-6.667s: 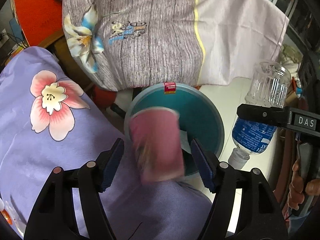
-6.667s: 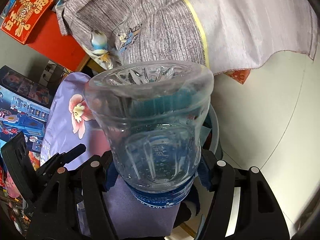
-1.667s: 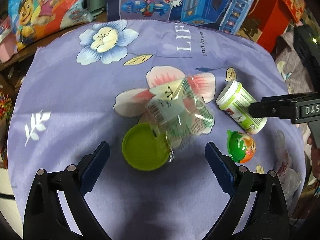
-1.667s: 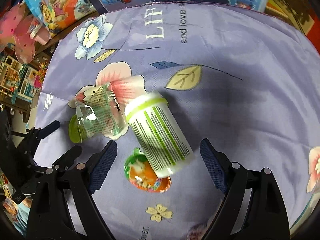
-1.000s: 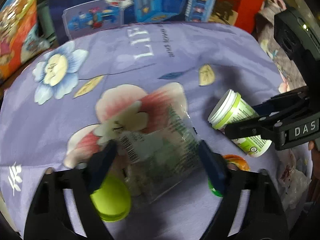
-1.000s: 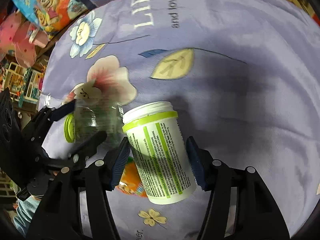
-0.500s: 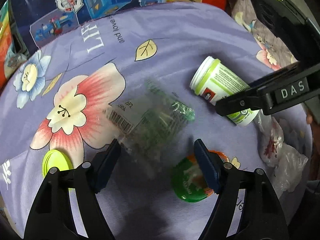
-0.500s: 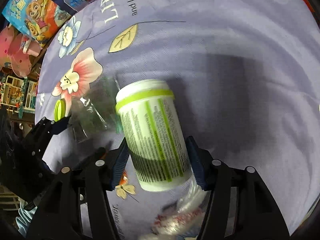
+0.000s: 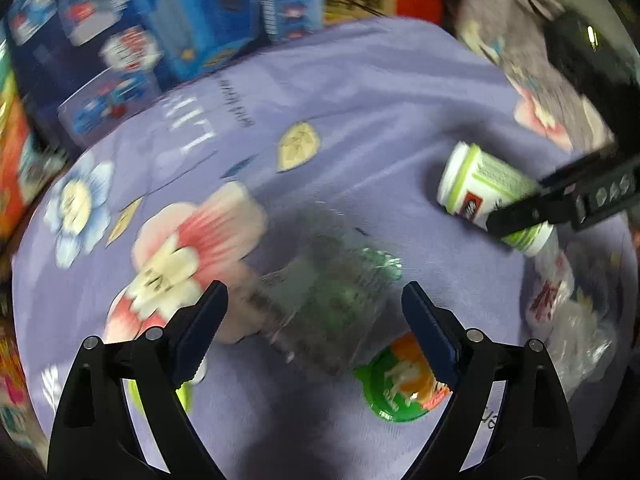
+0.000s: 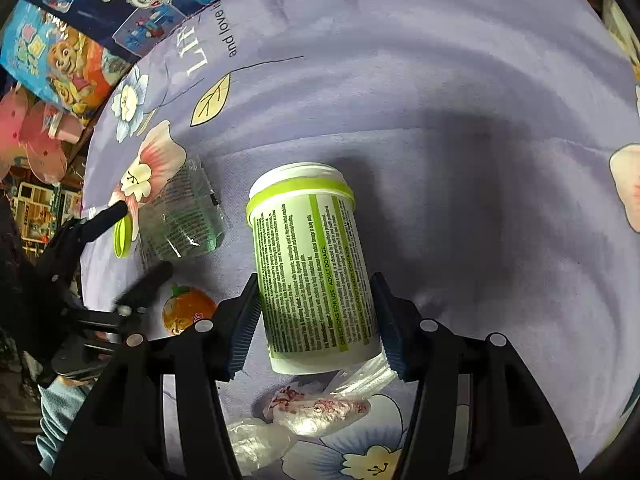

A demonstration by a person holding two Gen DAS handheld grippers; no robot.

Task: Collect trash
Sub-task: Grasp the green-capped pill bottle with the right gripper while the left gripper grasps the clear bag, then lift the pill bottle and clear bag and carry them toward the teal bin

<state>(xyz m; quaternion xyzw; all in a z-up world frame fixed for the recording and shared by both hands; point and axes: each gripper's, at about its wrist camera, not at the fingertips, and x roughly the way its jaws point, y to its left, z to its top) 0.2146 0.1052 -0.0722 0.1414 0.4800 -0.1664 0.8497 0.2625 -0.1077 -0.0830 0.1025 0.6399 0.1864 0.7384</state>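
Jaws of the left gripper (image 9: 314,320) stood wide and had just been opening further; the crumpled clear plastic container with green print (image 9: 328,300) lay blurred in the gap, neither pad pressing it that I could see. Just left of and under the left jaw sat a lime-green round lid (image 9: 186,392); under the right jaw lay an orange-and-green round foil-topped cup (image 9: 400,380).

To take the container well, the pads should probably centre on its firmer middle before closing, since thin plastic like that would likely buckle or slip.

Further right, the right gripper (image 10: 316,322) was clamped on the white cylindrical tub with lime-green stripes (image 10: 312,272), pads on its lower sides, base toward the camera, lifted clear of the lilac flowered cloth on the surface (image 10: 480,160). Crumpled clear plastic wrappers with red print (image 10: 316,408) lay just below those jaws. A steady squeeze seemed wise while carrying it.
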